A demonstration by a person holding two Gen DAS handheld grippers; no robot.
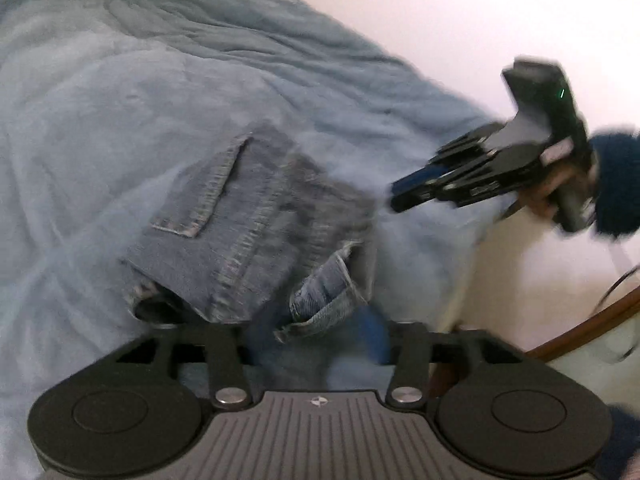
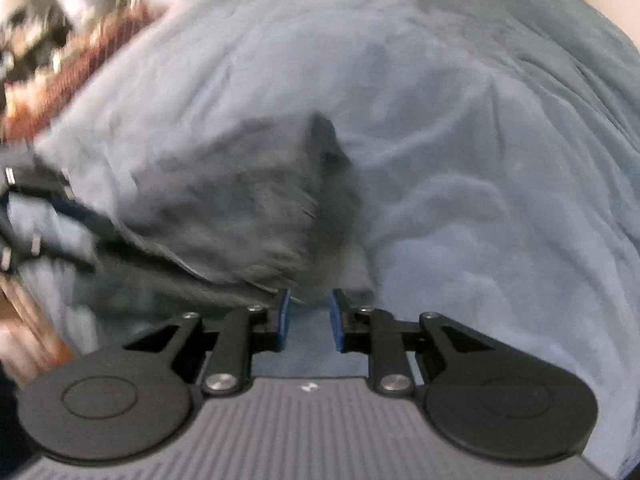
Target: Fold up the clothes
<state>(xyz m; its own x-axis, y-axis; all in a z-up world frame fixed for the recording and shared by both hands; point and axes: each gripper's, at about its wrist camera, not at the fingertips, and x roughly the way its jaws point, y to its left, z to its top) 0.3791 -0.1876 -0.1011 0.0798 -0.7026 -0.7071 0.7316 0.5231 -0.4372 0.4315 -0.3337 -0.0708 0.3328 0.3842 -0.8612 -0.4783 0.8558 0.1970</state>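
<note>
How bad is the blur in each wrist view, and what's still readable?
Left wrist view: jeans stitching readable, right claw smeared, wall overexposed. Right wrist view: heavy motion blur, jeans a grey smear, only right claw pads crisp; fisheye bending in both.

Soft, even indoor light with a bluish cast. Both fisheye views bend at the rims. Motion blur smears the jeans (image 1: 244, 224) and the blanket (image 2: 480, 160).

A rumpled pale blue blanket (image 1: 120, 100) is spread across the bed. A plain white wall (image 1: 440, 8) is seen beyond its far edge, and blurred clutter (image 2: 48, 20) beside it.
</note>
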